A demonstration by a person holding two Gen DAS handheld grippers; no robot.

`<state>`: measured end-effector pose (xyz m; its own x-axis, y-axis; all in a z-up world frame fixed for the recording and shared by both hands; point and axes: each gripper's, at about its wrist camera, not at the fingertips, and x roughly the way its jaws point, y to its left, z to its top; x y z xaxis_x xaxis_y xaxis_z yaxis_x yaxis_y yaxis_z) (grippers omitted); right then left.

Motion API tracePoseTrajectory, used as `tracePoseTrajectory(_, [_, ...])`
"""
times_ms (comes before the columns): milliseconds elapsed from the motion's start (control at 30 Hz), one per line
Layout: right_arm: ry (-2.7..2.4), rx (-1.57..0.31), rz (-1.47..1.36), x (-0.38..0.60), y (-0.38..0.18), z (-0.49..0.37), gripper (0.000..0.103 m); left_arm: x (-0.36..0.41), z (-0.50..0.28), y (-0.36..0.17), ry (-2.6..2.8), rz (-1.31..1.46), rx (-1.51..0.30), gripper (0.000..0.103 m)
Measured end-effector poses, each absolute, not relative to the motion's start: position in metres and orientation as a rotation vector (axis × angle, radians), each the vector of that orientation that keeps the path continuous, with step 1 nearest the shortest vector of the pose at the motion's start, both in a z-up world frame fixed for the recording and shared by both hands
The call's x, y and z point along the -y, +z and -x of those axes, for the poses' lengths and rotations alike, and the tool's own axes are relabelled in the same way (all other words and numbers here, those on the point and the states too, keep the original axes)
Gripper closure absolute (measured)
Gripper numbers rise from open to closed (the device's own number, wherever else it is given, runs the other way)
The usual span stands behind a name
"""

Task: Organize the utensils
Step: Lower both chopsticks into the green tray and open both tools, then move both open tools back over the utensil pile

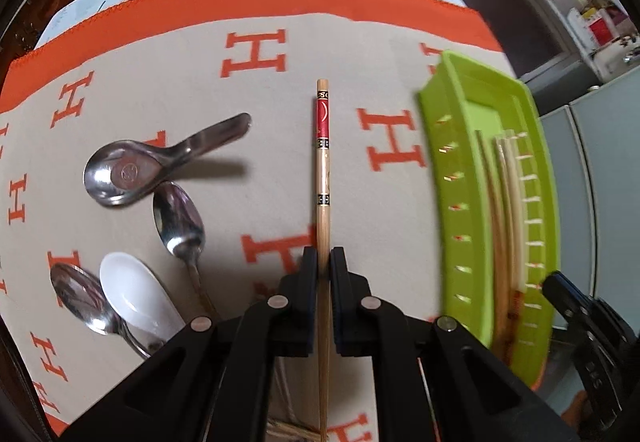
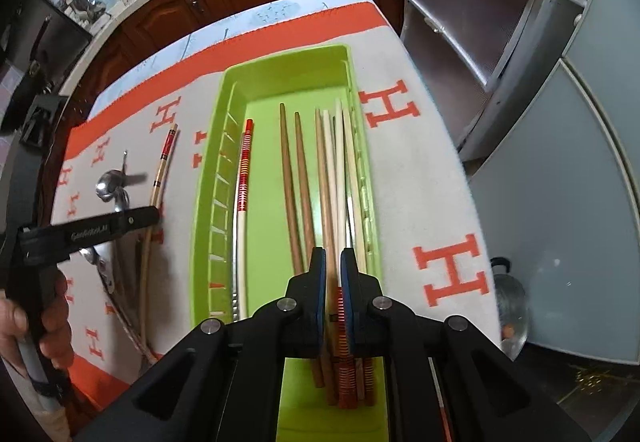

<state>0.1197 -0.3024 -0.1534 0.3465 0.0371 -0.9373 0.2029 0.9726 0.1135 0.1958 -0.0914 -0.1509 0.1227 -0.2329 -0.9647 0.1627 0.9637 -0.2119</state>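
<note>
Left claw [image 1: 324,256] grips chopstick [image 1: 322,146]; green tray [image 1: 452,178] beside.

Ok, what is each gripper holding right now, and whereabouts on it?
The left gripper is shut on a red-banded chopstick, along its plain lower shaft. The right gripper pinches a striped chopstick at its red-striped end, over the green tray.

Light: we see bright, even indoor lighting.
Shadows: soft, dark beside the metal spoon [image 1: 132,172].
Blur: the green tray [image 1: 448,162] right of that spoon smears.
Edges: strongly bent, black corners.
</note>
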Motion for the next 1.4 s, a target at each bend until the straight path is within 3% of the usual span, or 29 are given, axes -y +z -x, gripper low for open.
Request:
tracePoseTrajectory(433, [-0.097,-1.099,-0.385,0.321,-0.114,-0.089,0.092,0.123,-0.161,-0.086,-0.469,0.163,-1.383,0.099])
tracePoseTrajectory(833, [-0.161,-1.038,-0.498,0.360,-0.105,-0.055,0.091,0.189,-0.158,-0.094,-0.523,0.162,-1.419,0.099])
tracePoseTrajectory(900, [-0.170,-1.034,-0.507,0.365,-0.105,-0.050,0.091,0.196,-0.157,-0.095,-0.521,0.141,-1.416,0.095])
tracePoseTrajectory(967, [-0.174,-1.034,-0.514,0.369,-0.106,-0.048,0.091,0.200,-0.155,-0.098,-0.526,0.120,-1.416,0.078])
tracePoseTrajectory(1000, [-0.175,-1.034,-0.517,0.371,-0.107,-0.047,0.091,0.202,-0.153,-0.098,-0.527,0.105,-1.411,0.075])
tracePoseTrajectory(1300, [-0.163,-1.046,-0.510,0.370,-0.113,-0.049,0.091,0.187,-0.137,-0.093,-0.500,0.000,-1.368,0.071])
tracePoseTrajectory(1400, [-0.152,-1.052,-0.496,0.361,-0.113,-0.052,0.091,0.177,-0.130,-0.090,-0.487,-0.019,-1.342,0.064])
